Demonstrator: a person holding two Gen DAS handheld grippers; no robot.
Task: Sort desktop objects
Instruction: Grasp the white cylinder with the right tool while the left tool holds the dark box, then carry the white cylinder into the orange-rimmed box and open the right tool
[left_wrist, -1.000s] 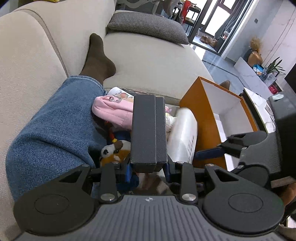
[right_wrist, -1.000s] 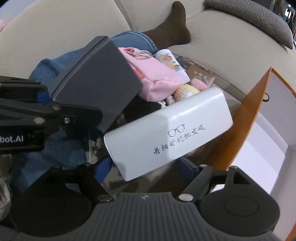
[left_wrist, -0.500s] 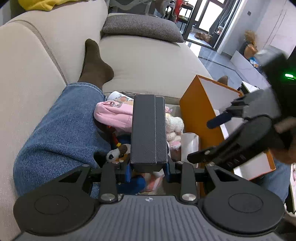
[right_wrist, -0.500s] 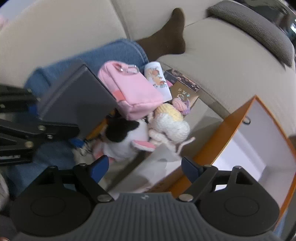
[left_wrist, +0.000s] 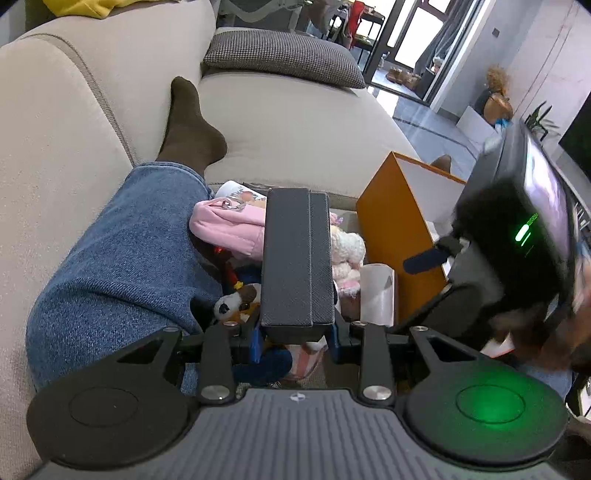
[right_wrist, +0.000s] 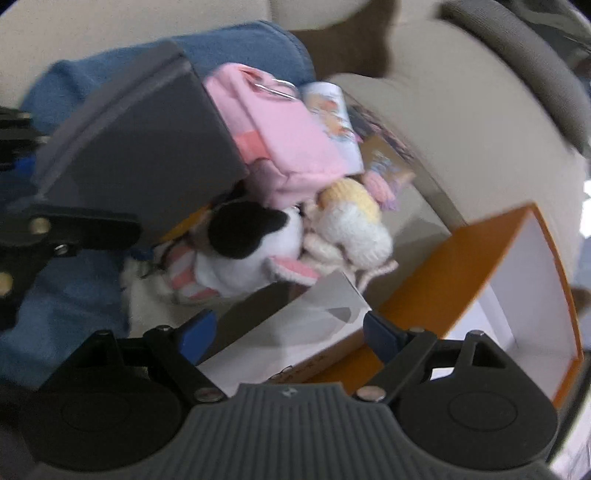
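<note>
The left gripper (left_wrist: 295, 325) is clamped on a dark grey case (left_wrist: 295, 254), which stands upright between the jaws above a pile of soft toys and a pink pouch (left_wrist: 229, 225) beside a blue-jeaned leg (left_wrist: 122, 266) on a beige sofa (left_wrist: 288, 110). The right gripper (right_wrist: 284, 328) has its jaws spread apart with nothing between the fingertips; a white case (right_wrist: 291, 332) lies just beyond them, touching the outer wall of the orange box (right_wrist: 461, 280). A black-and-white plush toy (right_wrist: 247, 251) and a knitted white doll (right_wrist: 354, 225) lie touching each other near the white case.
</note>
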